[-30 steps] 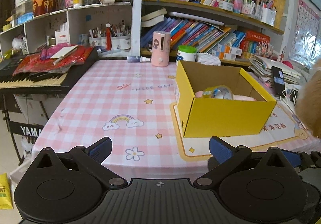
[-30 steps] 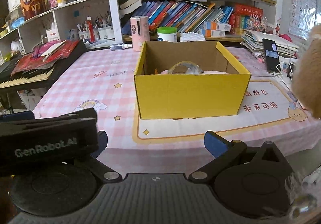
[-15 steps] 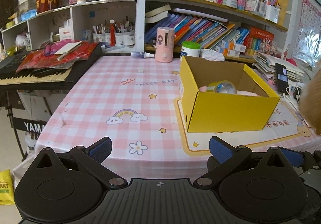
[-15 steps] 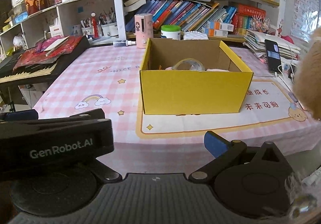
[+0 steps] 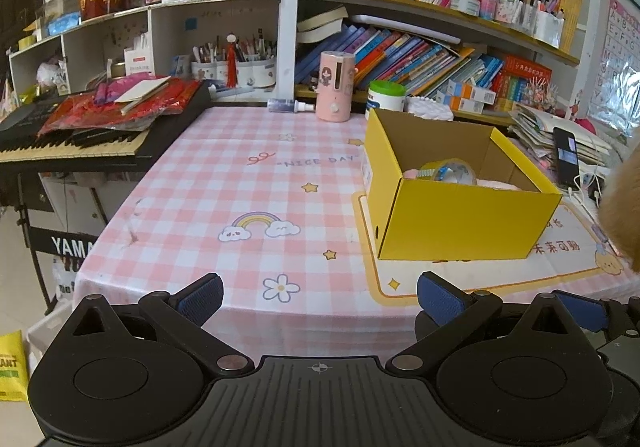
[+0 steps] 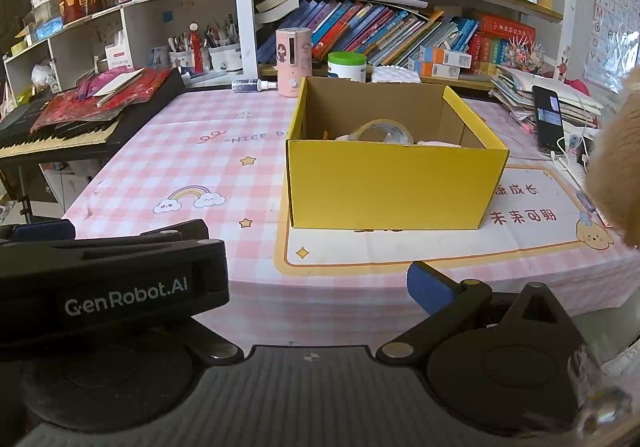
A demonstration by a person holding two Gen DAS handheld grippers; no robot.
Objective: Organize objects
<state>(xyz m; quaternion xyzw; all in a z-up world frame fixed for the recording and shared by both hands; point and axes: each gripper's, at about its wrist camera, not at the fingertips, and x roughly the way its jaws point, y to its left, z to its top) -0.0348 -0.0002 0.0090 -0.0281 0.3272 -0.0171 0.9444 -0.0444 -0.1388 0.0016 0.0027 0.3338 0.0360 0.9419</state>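
The yellow box point(image 6: 394, 187) stands open on the counter point(image 5: 224, 207), straight ahead of the right tongs point(image 6: 320, 279) and ahead-right of the left tongs point(image 5: 320, 293). A tape roll point(image 5: 450, 173) lies inside it. Both tongs are released, empty, held apart from the box off the counter's near edge. Behind the box stand a pink dispenser point(image 6: 293, 59) and a green-lidded jar point(image 6: 347, 67); a keyboard point(image 5: 80, 145) lies far left.

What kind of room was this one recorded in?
Most likely a home study or child's room: crowded bookshelves, an electronic keyboard beside a table with a pink checked cartoon tablecloth, and pen pots.
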